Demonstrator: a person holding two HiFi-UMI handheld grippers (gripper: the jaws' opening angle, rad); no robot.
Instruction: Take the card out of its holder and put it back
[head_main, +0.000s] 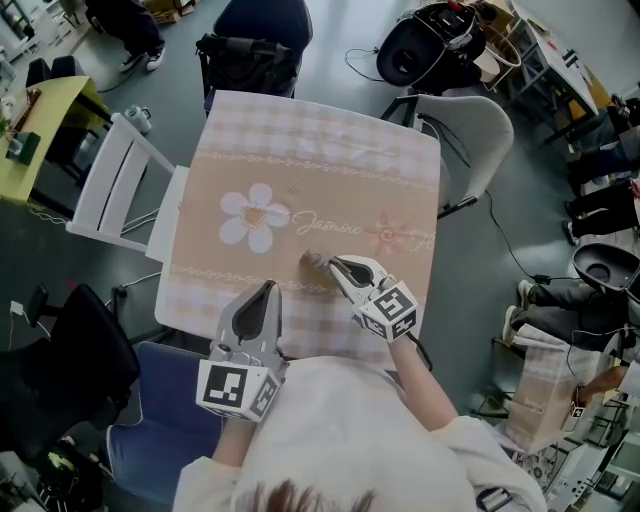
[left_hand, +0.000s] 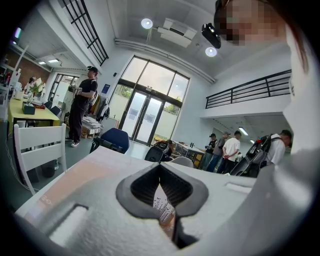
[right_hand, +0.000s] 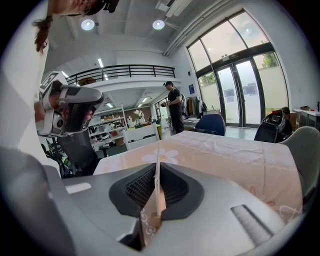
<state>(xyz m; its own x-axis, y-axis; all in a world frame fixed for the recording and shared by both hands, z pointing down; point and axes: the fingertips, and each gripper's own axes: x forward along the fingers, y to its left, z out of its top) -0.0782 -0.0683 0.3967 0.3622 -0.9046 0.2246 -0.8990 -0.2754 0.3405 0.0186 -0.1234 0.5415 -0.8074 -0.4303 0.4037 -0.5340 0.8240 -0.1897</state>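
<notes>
L hand-held gripper (left_hand: 160, 167): jaws shut on a thin white printed card (left_hand: 163, 206), which stands up btwn the pads. R hand-held gripper (right_hand: 157, 167) sits just right of it and a bit ahead. It's clamped on a flat tan flower-patterned card holder (right_hand: 150, 220), edge-on to its own camera. Card & holder are apart, so I judge the card is out and re-insertion comes next.

To do that well:
- hold R steady and turn the holder's open edge toward L
- line the card's edge up w/ the slot before pushing, then slide slow
- if the R pads pinch the slot flat the card will prob jam, so regrip nearer an edge

Ahead of both: pink-beige checked, daisy-printed cloth-covered worktop (head_main: 320, 140). Beyond it: white slatted chair (head_main: 110, 190) ahead-left, grey shell chair (head_main: 480, 130) ahead-right.
</notes>
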